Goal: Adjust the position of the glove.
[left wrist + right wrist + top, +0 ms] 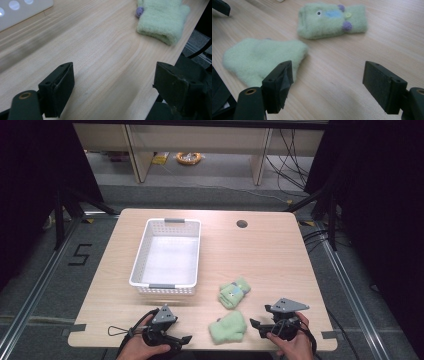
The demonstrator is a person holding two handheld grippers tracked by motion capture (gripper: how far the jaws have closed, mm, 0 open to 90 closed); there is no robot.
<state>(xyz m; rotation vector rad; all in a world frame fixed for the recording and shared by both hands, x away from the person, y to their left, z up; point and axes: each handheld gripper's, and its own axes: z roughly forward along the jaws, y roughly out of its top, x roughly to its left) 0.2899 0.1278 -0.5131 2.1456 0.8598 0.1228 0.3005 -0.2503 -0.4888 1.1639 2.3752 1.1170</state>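
A: Two pale green mittens lie on the wooden surface [280, 250]. The near mitten [227, 327] sits at the front edge, between the two tongs; the far mitten [234, 293], trimmed with a blue patch and purple dots, rests just beyond it at 12 o'clock.

B: And the tongs?

A: The right tongs [256, 324], held in a hand [292, 344], are released, jaws spread wide and bare, at 3 o'clock from the near mitten and close beside it. In the right gripper view that mitten [262, 57] lies just past the left jaw, apart from the pads, with the far mitten [332, 21] beyond.

B: The left?

A: The left tongs [184, 340], gripped by the other hand [142, 351], are released too, at 9 o'clock from the near mitten, with bare wood between the jaws. Their own view shows the mitten [162, 20] ahead near the surface's edge.

B: Anything else?

A: A white basket [141, 265] stands at 11 o'clock from the mittens, well apart.
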